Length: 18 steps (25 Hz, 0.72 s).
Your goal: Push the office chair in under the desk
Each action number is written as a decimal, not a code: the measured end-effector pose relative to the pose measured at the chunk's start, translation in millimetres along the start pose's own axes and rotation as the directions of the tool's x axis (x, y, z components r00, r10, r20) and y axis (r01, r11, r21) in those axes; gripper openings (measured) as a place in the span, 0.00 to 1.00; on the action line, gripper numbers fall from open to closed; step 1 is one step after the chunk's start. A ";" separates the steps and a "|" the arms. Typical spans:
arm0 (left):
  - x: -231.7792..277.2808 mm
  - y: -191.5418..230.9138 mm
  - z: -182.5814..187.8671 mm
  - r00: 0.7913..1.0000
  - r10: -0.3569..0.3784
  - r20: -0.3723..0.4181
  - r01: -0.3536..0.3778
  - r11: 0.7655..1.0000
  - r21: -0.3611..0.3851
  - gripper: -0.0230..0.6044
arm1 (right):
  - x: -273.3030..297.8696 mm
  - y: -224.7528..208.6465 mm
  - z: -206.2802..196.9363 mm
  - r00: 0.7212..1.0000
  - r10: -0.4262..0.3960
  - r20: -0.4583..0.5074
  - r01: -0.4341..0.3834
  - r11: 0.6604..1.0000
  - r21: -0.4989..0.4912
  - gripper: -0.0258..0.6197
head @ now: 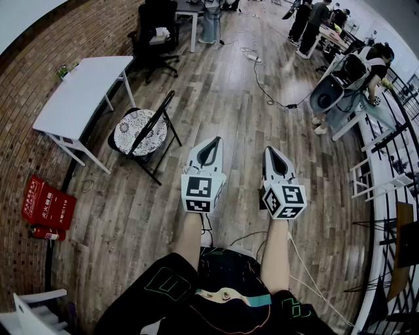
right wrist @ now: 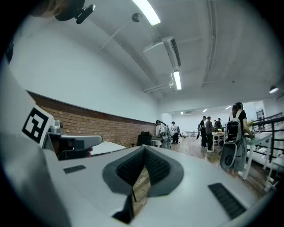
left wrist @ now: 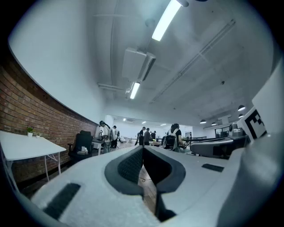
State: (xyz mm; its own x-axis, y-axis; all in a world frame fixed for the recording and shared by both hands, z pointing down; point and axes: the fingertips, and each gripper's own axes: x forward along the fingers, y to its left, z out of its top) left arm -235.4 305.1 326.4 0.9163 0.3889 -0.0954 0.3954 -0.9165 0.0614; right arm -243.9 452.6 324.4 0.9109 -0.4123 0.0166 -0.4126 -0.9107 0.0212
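A black office chair (head: 156,34) stands far ahead beside a desk (head: 188,10) at the back; it also shows small in the left gripper view (left wrist: 82,144) and in the right gripper view (right wrist: 144,138). A white desk (head: 78,98) stands by the brick wall at left, with a black folding chair (head: 141,131) with a patterned seat next to it. My left gripper (head: 211,142) and right gripper (head: 272,152) are held level side by side over the wooden floor. Both are shut and empty, far from either chair. The shut tips of the left gripper (left wrist: 143,148) and right gripper (right wrist: 144,150) point down the room.
A red fire extinguisher box (head: 46,204) lies by the wall at left. Cables (head: 262,72) run across the floor ahead. A grey office chair (head: 337,85) and a person stand at right by a black railing (head: 393,163). People stand at the back. A white chair (head: 29,311) is at bottom left.
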 end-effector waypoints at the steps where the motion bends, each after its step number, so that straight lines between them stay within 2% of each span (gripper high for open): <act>1: -0.1 1.4 -1.0 1.000 -0.001 -0.002 0.001 1.000 -0.002 0.05 | 0.6 1.7 0.2 1.000 0.004 0.000 -0.004 1.000 -0.006 0.04; 9: 8.5 1.1 -11.1 1.000 -0.014 -0.015 0.014 1.000 -0.017 0.05 | 0.7 -9.6 -7.6 0.999 -0.031 -0.013 0.031 1.000 -0.002 0.05; 13: 20.8 -0.8 -24.0 0.999 -0.009 -0.039 0.008 1.000 -0.019 0.05 | 6.3 -35.2 -15.5 0.999 -0.048 -0.018 0.049 0.997 0.060 0.05; 18: 42.2 34.2 -48.1 0.993 0.073 -0.096 -0.074 0.997 -0.006 0.05 | 54.7 -43.7 -33.5 1.000 0.014 -0.015 -0.012 0.991 0.136 0.05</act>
State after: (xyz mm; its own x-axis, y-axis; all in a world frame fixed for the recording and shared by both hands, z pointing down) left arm -180.1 294.6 372.3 0.9446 0.3281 0.0047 0.3268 -0.9421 0.0746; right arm -176.3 470.6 357.9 0.9046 -0.4250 0.0321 -0.4190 -0.9006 -0.1152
